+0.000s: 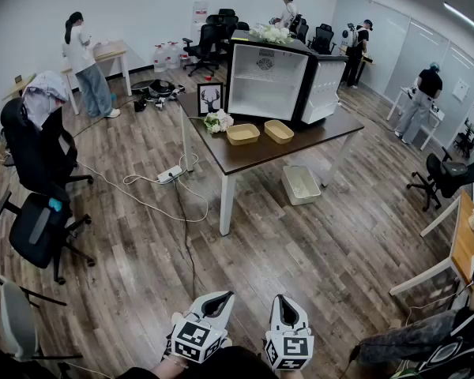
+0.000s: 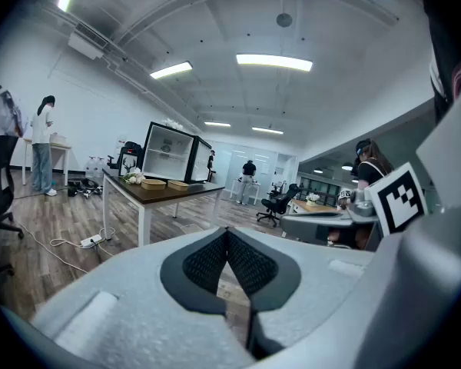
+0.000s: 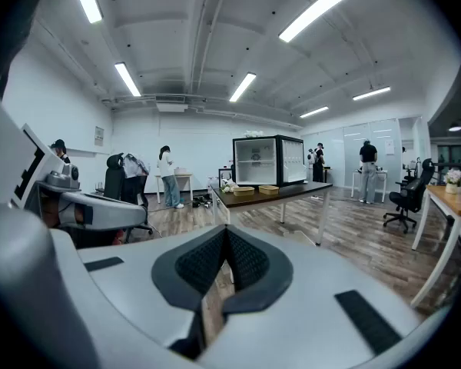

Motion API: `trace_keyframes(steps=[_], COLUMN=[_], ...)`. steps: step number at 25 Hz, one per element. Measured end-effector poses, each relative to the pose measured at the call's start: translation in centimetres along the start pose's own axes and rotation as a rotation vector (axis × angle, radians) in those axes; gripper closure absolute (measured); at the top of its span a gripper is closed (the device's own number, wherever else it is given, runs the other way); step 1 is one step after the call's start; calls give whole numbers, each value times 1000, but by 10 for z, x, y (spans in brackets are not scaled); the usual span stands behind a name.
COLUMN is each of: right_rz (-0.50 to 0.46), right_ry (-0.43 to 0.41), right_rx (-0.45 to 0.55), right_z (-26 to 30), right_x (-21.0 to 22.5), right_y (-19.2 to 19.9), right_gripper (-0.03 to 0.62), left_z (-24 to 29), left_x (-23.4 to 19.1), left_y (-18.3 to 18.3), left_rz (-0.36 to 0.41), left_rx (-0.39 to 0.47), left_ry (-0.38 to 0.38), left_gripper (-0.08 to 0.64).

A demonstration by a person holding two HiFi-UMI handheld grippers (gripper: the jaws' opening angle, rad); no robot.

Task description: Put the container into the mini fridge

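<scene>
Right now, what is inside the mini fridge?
The open mini fridge shows only white walls inside. Two containers stand on the table before it. Anything small there cannot be told.

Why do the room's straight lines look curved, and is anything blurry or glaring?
Head view: a wide-angle lens bows the floorboards and walls; light is even, shadows faint. Left gripper view: dark round rim, ceiling light blown out white, left gripper up close slightly soft. Right gripper view: same bending, glaring light strips.
</scene>
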State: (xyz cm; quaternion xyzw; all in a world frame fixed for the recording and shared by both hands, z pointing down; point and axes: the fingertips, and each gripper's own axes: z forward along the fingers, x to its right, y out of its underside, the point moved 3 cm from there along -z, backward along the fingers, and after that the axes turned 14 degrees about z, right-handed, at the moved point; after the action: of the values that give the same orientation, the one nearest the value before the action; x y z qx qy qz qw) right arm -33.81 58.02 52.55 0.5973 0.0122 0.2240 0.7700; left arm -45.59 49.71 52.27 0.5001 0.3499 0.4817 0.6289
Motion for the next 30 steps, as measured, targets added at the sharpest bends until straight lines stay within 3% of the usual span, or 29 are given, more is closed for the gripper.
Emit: trace_keyframes(steps=[6,12,19,25,30], right_rz=[50,29,41,56,127], right_ry=[-1,-42,-63,1,32], right_rx=[2,-11,5,-10,-66], right_z=[3,19,52,95,152], right_x=[13,9,15,40,63], right_y=[3,0,-13,-21,-24], right_gripper=[584,584,583,572,563], left_z=[6,14,50,103,150], left_x=[1,-11,-29,-58,-109], left_y=[-4,-2,-1,0,-14], left_rz=[0,-37,-103,-108,-59], left_rx=[19,17,22,18,26], left_ry=[-14,-21,36,82,59], left_gripper=[552,552,552,552,552])
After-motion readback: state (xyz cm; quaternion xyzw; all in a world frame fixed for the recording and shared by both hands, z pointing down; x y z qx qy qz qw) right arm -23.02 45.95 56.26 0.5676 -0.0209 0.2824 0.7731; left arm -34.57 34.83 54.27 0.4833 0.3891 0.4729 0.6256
